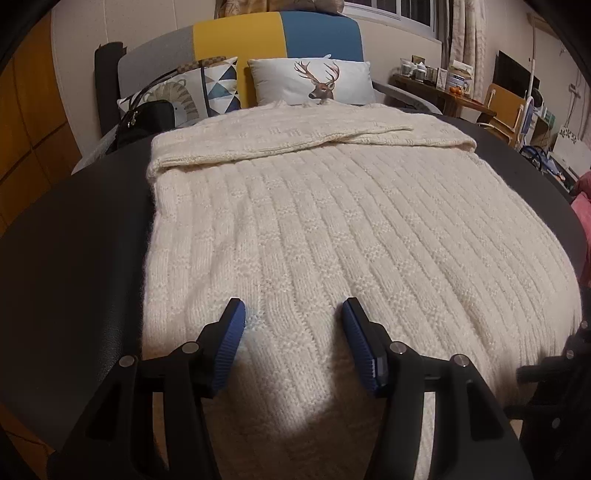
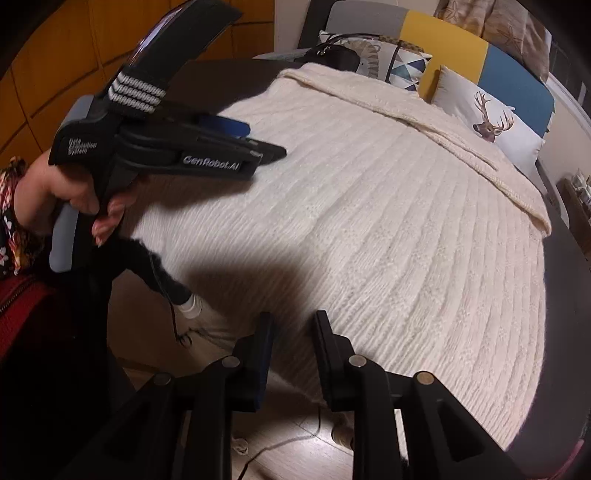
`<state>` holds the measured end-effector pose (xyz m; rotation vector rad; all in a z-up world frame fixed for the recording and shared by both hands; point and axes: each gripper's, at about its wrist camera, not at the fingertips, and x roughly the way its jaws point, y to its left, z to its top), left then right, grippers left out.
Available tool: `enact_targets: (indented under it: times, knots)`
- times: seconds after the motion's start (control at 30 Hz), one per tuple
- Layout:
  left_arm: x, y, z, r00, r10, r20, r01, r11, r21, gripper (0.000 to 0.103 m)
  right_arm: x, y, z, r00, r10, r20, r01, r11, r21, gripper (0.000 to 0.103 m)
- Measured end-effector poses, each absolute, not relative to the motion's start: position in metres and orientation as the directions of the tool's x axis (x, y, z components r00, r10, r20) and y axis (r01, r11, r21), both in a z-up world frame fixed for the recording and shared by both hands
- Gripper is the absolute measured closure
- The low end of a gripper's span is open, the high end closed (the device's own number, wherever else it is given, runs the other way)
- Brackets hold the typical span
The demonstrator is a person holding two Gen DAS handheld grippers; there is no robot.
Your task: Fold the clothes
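A cream ribbed knit sweater (image 1: 332, 221) lies spread flat over a dark round table (image 1: 74, 251), and a sleeve (image 1: 295, 142) is folded across its far end. My left gripper (image 1: 293, 321) hovers low over the near left part of the knit. Its blue pads (image 1: 231, 343) stand apart with only flat fabric below them. The right wrist view shows the same sweater (image 2: 369, 206), with the left gripper (image 2: 264, 140) held in a hand above its left edge. My right gripper (image 2: 293, 325) is open at the sweater's near edge, above the hem, and holds nothing.
Behind the table stands a bench with a yellow and blue back (image 1: 277, 33), a deer pillow (image 1: 314, 81), a patterned pillow (image 1: 218, 85) and a black handbag (image 1: 147, 122). A cluttered shelf (image 1: 436, 79) is at the right. Cables lie on the floor (image 2: 258, 439).
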<state>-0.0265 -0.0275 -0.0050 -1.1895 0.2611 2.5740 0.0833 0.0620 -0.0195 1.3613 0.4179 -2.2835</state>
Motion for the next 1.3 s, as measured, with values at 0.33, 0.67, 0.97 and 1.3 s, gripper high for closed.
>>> enact_targets:
  times: [0.33,0.67,0.97,1.3]
  knots:
    - [-0.024,-0.028,-0.005,-0.630,0.184,-0.754,-0.338,-0.939,0.053,0.045,0.084,0.133,0.014,-0.502,-0.238,-0.832,0.345,-0.937,0.060,0.081]
    - [-0.017,-0.046,0.003,-0.597,0.238,-0.766,-0.386,-0.923,0.014,0.044,0.087,0.190,-0.005,-0.466,-0.173,-0.868,0.275,-0.961,0.043,0.082]
    - [0.000,-0.109,0.015,-0.459,0.442,-0.771,-0.345,-0.888,-0.303,0.044,0.101,0.270,0.008,-0.501,-0.286,-0.817,0.082,-0.955,0.284,0.081]
    - [0.021,-0.160,-0.013,-0.267,0.588,-0.763,-0.246,-0.808,-0.536,0.039,0.107,0.330,-0.021,-0.461,-0.421,-0.781,-0.107,-0.848,0.520,0.073]
